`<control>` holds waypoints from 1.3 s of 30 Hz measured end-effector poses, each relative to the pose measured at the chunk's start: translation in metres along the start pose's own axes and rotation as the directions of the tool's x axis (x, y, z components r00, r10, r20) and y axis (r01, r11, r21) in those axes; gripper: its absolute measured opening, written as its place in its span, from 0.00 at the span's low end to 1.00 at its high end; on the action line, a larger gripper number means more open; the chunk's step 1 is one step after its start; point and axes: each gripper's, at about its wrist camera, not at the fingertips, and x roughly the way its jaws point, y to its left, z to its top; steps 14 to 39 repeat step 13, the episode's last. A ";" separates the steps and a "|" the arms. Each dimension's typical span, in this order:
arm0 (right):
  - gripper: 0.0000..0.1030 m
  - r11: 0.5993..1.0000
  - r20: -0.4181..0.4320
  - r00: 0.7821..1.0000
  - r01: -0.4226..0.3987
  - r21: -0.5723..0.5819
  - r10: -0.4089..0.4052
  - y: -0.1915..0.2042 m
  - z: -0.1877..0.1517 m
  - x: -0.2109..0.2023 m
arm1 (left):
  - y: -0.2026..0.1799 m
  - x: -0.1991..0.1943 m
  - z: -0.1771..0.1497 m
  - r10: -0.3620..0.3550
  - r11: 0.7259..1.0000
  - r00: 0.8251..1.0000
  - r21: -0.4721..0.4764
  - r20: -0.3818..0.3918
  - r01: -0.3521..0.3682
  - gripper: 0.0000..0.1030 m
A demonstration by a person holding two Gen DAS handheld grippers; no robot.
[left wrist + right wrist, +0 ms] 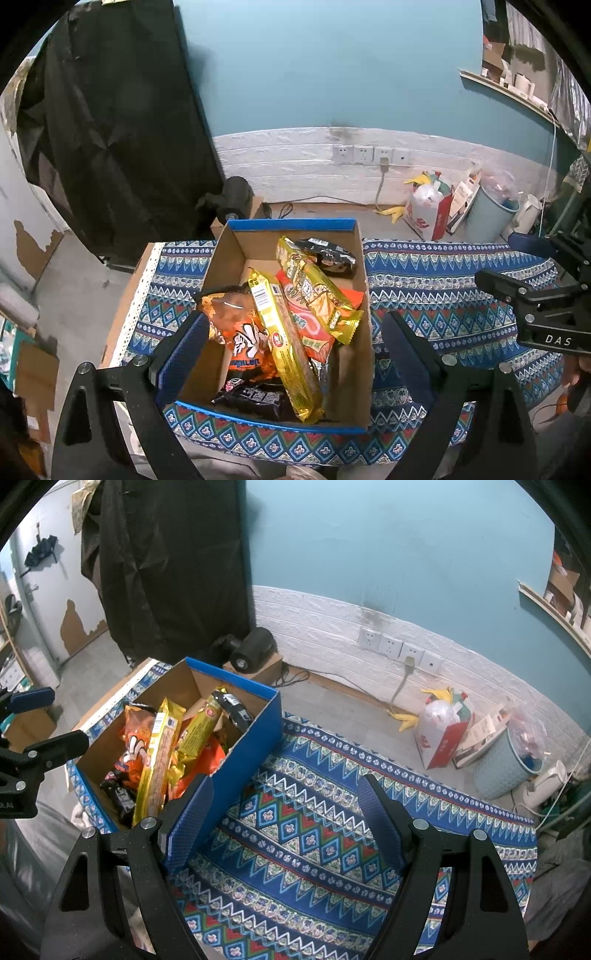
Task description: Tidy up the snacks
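Note:
An open cardboard box (227, 258) with blue outer walls (255, 734) sits on a patterned cloth (443, 288). It holds several snacks: two long gold packs (284, 339), an orange bag (240, 332), a red-orange pack (314, 328), and black packs (328, 254). My left gripper (291, 321) is open and empty, hovering over the box. My right gripper (284, 786) is open and empty above the cloth, just right of the box. The right gripper also shows in the left wrist view (535, 299).
The cloth (314, 830) covers a low surface. Behind it are a floor strip, wall sockets (369, 155), a white bag (428, 210), a light blue bin (491, 214) and a black device (236, 195). A black curtain (110, 129) hangs at left.

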 end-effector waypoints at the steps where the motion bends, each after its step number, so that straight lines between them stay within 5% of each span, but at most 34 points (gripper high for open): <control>1: 0.77 1.000 -0.001 1.000 0.000 0.000 0.000 0.000 0.000 0.000 | 0.000 0.000 0.000 0.001 1.000 1.000 0.000 0.000 -0.001 0.93; 39: 0.77 1.000 -0.002 1.000 0.000 -0.002 0.000 -0.001 -0.001 0.000 | 0.002 0.002 -0.001 -0.006 1.000 1.000 -0.012 -0.003 0.006 0.93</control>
